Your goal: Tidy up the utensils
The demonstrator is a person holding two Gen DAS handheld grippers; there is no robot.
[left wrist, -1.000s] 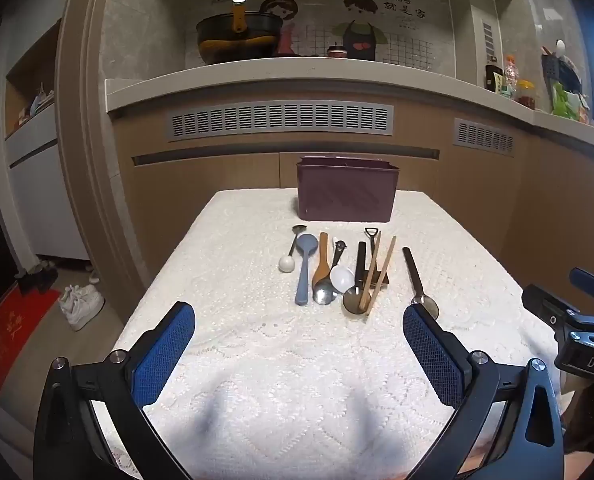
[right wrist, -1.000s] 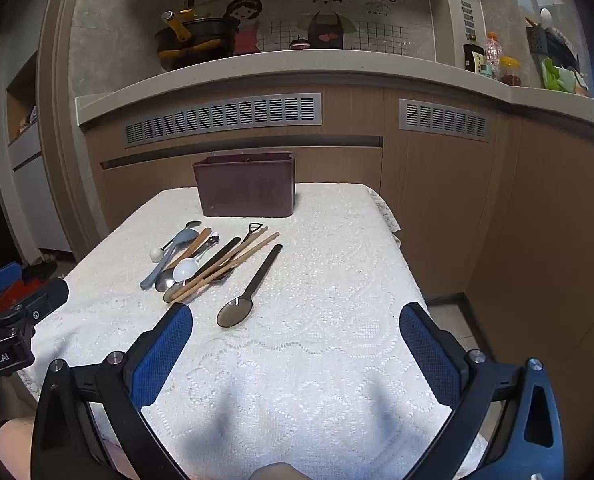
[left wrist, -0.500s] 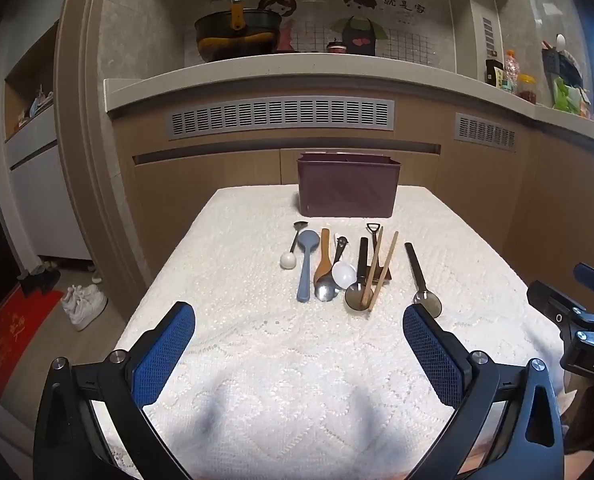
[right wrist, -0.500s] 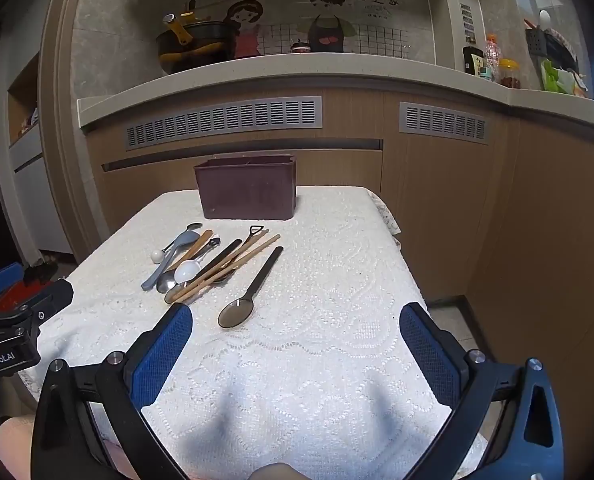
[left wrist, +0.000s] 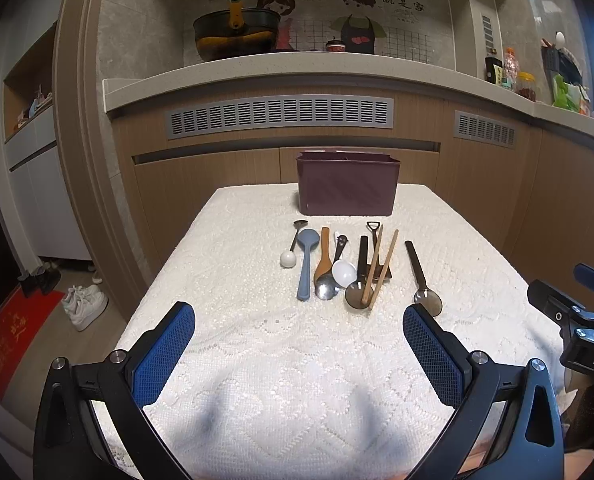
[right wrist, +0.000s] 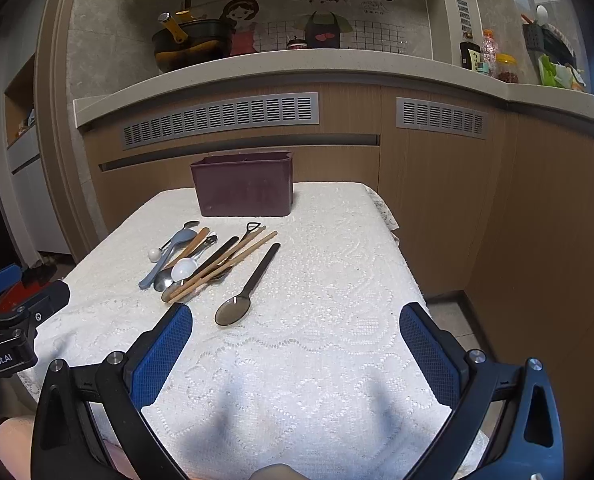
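Black-handled and lying apart from the pile, the dark metal spoon (right wrist: 249,286) was seen just ahead of the right gripper (right wrist: 295,350), handle toward the maroon plastic bin (right wrist: 243,186), both grippers' fingers spread, empty.

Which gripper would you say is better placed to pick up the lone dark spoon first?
Probably the right gripper: the dark spoon lies just beyond its open fingers, apart from the utensil cluster.

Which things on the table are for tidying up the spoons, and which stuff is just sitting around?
For the job:
maroon utensil bin
blue spoon
wooden chopsticks
dark spoon lying apart
white-headed spoon

Just there:
black wok on the counter
white sneakers on the floor
jars on the counter
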